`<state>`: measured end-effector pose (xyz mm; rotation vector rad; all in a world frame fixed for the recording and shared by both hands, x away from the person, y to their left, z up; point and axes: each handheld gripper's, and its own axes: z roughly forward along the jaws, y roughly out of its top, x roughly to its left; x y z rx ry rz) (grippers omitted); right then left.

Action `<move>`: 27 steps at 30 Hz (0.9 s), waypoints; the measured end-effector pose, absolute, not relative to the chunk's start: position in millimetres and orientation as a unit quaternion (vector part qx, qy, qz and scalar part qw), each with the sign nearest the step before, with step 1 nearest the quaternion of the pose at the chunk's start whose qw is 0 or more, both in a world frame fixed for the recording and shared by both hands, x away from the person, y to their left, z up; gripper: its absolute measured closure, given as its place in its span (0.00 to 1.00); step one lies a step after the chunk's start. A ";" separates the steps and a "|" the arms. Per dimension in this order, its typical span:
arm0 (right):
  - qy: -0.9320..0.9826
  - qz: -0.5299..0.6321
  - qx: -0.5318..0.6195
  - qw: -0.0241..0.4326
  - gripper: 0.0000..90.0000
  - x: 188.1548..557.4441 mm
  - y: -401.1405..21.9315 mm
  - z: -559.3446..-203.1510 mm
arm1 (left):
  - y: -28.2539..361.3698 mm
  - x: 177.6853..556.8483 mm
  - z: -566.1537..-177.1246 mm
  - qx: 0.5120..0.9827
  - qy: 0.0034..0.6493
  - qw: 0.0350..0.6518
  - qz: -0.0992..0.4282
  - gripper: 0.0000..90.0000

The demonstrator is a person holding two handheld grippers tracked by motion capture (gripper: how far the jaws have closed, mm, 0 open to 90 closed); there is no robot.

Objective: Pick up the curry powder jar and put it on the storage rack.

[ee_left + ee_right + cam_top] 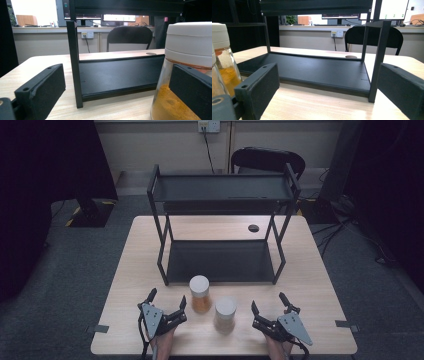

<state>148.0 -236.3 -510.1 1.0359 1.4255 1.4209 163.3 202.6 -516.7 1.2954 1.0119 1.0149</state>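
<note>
Orange-filled jar (200, 294) stands before the rack (222, 260) just beside the wide-spread left gripper (165, 304), whose own view suggests centring its jaws round the jar (185, 75), while the right gripper (332, 95) gapes empty.

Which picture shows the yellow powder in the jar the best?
The left gripper view: the orange-powder jar stands close, its powder plain through the glass. The high view shows that jar small, mostly its lid. The right gripper view catches it at the left edge.
</note>
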 end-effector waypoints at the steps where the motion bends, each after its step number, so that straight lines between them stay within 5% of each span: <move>1: 0.569 0.569 0.414 0.426 0.04 147.8 -236.2 -510.6 | 202.6 163.3 -516.7 0.551 0.431 0.569 0.432 0.00; 27: 0.565 0.570 0.414 0.430 0.03 146.6 -235.1 -512.3 | 200.5 161.0 -512.5 0.543 0.448 0.566 0.429 0.00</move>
